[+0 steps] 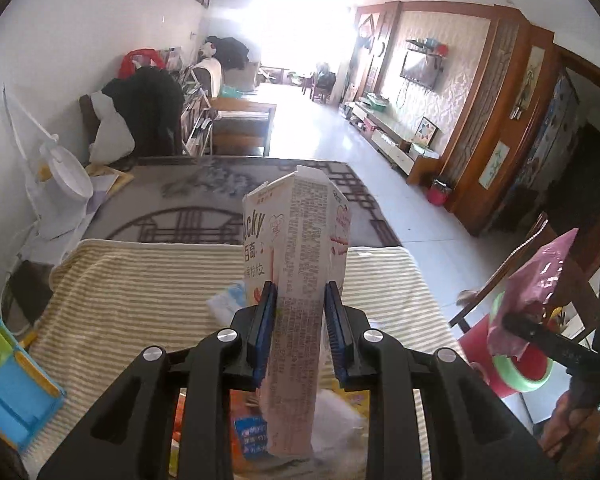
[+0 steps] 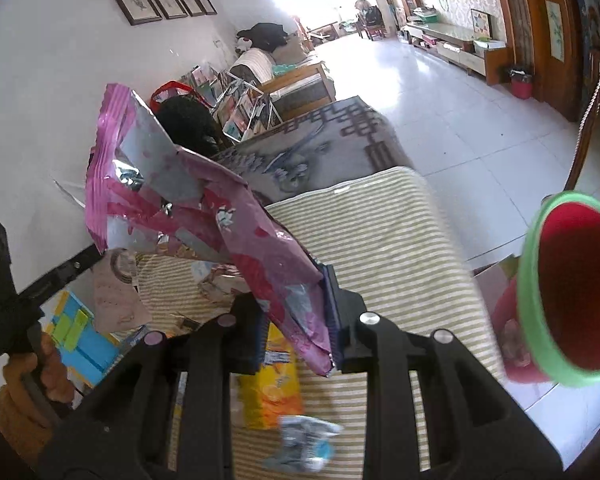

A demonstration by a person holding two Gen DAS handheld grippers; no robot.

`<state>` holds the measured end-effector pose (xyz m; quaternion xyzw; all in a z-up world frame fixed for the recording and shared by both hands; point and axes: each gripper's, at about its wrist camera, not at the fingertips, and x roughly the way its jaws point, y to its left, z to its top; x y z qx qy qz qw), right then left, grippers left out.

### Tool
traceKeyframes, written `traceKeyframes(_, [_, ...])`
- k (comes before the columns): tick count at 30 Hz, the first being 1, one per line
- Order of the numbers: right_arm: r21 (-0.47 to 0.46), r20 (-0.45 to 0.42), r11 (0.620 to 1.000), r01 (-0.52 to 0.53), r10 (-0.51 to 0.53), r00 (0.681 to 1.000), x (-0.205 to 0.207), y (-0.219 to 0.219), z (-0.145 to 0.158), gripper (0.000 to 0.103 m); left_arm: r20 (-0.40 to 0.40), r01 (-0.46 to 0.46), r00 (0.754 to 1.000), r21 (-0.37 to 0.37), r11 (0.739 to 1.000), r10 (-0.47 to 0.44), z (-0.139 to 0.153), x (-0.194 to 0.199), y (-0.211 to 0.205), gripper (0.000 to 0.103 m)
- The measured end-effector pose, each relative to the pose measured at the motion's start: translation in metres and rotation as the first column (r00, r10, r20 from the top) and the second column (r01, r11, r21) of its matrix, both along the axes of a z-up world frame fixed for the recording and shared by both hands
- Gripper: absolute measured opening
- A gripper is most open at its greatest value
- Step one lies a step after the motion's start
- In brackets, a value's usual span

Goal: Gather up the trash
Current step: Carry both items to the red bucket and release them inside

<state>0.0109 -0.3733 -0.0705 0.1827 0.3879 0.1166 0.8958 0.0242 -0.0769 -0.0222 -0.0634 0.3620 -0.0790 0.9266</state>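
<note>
1. Left gripper (image 1: pixel 300 300) is clamping a tall white Pocky-type carton (image 1: pixel 296 280), blue pads pressing both narrow sides, jaws closed down to the carton's width. Long axis is running along the fingers, opened flap end pointing away from the camera toward the far room, bottom end sitting low between the gripper arms.
2. Carton is hanging above the striped cloth (image 1: pixel 140 280) covering the table.
3. Right gripper (image 2: pixel 296 312) is pinching a crumpled pink foil wrapper (image 2: pixel 204 208), jaws nearly shut on its lower corner. Wrapper is fanning up and left, torn silver inside facing the camera.
4. Red bin with green rim (image 2: pixel 556 296) is sitting off the table's right edge, mouth tilted toward the right camera. Interior is showing only red; bottom is cut off, contents cannot be made out.
5. Remaining litter under the grippers is blurred: a yellow-orange packet (image 2: pixel 272 388) and a small blue-white wrapper (image 2: pixel 304 440) lying on the cloth; more items under the left gripper are mostly hidden by its arms.
6. Blue-green tray (image 1: pixel 8 384) is sitting at the left table edge, partly cut off.
</note>
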Motion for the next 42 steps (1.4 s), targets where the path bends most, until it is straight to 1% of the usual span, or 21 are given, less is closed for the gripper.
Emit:
traceKeyframes(3, [0.009, 0.002, 1.000, -0.006, 0.006, 1.000, -0.004, -0.026, -0.002, 0.024, 0.011, -0.056, 0.998, 0.050, 0.997, 0.056, 0.002, -0.014, -0.016, 0.022])
traceKeyframes(5, [0.001, 0.003, 1.000, -0.010, 0.010, 1.000, -0.006, -0.037, -0.003, 0.024, 0.012, -0.087, 0.996, 0.051, 0.995, 0.087, 0.006, -0.023, -0.019, 0.022])
traceKeyframes(7, [0.000, 0.005, 1.000, -0.006, 0.006, 1.000, -0.009, -0.053, -0.004, 0.024, 0.031, -0.132, 0.991, 0.061, 0.989, 0.130, 0.013, -0.034, -0.025, 0.022])
traceKeyframes(9, [-0.003, 0.009, 1.000, 0.018, -0.018, 1.000, -0.010, -0.069, -0.006, 0.024, 0.067, -0.170, 0.984, 0.078, 0.982, 0.165, 0.019, -0.043, -0.031, 0.022])
traceKeyframes(11, [-0.009, 0.014, 0.999, 0.043, -0.043, 0.999, -0.010, -0.082, -0.005, 0.024, 0.135, -0.220, 0.970, 0.127, 0.967, 0.203, 0.029, -0.052, -0.042, 0.022])
traceKeyframes(12, [-0.007, 0.016, 0.999, 0.052, -0.052, 0.999, -0.011, -0.090, -0.006, 0.024, 0.153, -0.229, 0.966, 0.142, 0.963, 0.207, 0.033, -0.054, -0.046, 0.022])
traceKeyframes(13, [-0.006, 0.017, 0.998, 0.057, -0.057, 0.998, -0.012, -0.095, -0.007, 0.024, 0.163, -0.223, 0.966, 0.141, 0.965, 0.200, 0.039, -0.053, -0.051, 0.022])
traceKeyframes(16, [0.003, 0.012, 0.996, 0.090, -0.090, 0.996, -0.018, -0.114, -0.009, 0.024, 0.177, -0.198, 0.968, 0.116, 0.973, 0.176, 0.051, -0.054, -0.066, 0.022])
traceKeyframes(18, [0.000, 0.006, 0.993, 0.118, -0.118, 0.993, -0.022, -0.125, -0.011, 0.025, 0.172, -0.161, 0.975, 0.088, 0.983, 0.145, 0.055, -0.052, -0.083, 0.022])
traceKeyframes(21, [-0.009, -0.013, 0.985, 0.171, -0.171, 0.985, -0.029, -0.149, -0.016, 0.025, 0.148, -0.074, 0.987, 0.039, 0.996, 0.068, 0.054, -0.052, -0.114, 0.022])
traceKeyframes(22, [-0.017, -0.024, 0.981, 0.195, -0.195, 0.981, -0.032, -0.158, -0.019, 0.025, 0.140, -0.027, 0.990, 0.024, 0.999, 0.024, 0.053, -0.051, -0.131, 0.022])
traceKeyframes(24, [-0.031, -0.051, 0.971, 0.239, -0.240, 0.969, -0.039, -0.177, -0.026, 0.024, 0.127, 0.035, 0.991, 0.010, 0.999, -0.036, 0.047, -0.051, -0.152, 0.022])
traceKeyframes(26, [-0.040, -0.071, 0.961, 0.274, -0.276, 0.958, -0.044, -0.192, -0.030, 0.027, 0.100, 0.127, 0.987, -0.024, 0.992, -0.124, 0.039, -0.049, -0.182, 0.022])
traceKeyframes(27, [-0.049, -0.082, 0.952, 0.301, -0.304, 0.949, -0.048, -0.201, -0.033, 0.027, 0.088, 0.158, 0.984, -0.037, 0.987, -0.154, 0.035, -0.047, -0.194, 0.022])
traceKeyframes(29, [-0.052, -0.092, 0.942, 0.331, -0.334, 0.938, -0.052, -0.215, -0.036, 0.028, 0.054, 0.242, 0.970, -0.064, 0.968, -0.239, 0.022, -0.043, -0.225, 0.022])
traceKeyframes(31, [-0.058, -0.110, 0.936, 0.346, -0.351, 0.930, -0.059, -0.226, -0.041, 0.049, 0.015, 0.304, 0.953, -0.092, 0.948, -0.304, 0.009, -0.038, -0.250, 0.022])
traceKeyframes(32, [-0.062, -0.109, 0.929, 0.365, -0.370, 0.922, -0.063, -0.231, -0.041, 0.072, -0.005, 0.332, 0.942, -0.108, 0.937, -0.335, 0.002, -0.035, -0.262, 0.022])
traceKeyframes(33, [-0.054, -0.092, 0.912, 0.407, -0.411, 0.907, -0.075, -0.238, -0.040, 0.080, -0.029, 0.368, 0.927, -0.125, 0.921, -0.374, -0.005, -0.032, -0.279, 0.022])
traceKeyframes(39, [-0.047, -0.089, 0.872, 0.488, -0.490, 0.867, -0.106, -0.267, -0.034, 0.080, -0.085, 0.489, 0.861, -0.133, 0.862, -0.501, -0.035, -0.020, -0.347, 0.022])
traceKeyframes(40, [-0.049, -0.086, 0.867, 0.496, -0.498, 0.863, -0.110, -0.269, -0.031, 0.080, -0.100, 0.508, 0.847, -0.139, 0.850, -0.523, -0.042, -0.017, -0.360, 0.022])
traceKeyframes(42, [-0.059, -0.077, 0.858, 0.510, -0.513, 0.855, -0.118, -0.271, -0.027, 0.080, -0.114, 0.529, 0.831, -0.140, 0.837, -0.545, -0.050, -0.014, -0.372, 0.022])
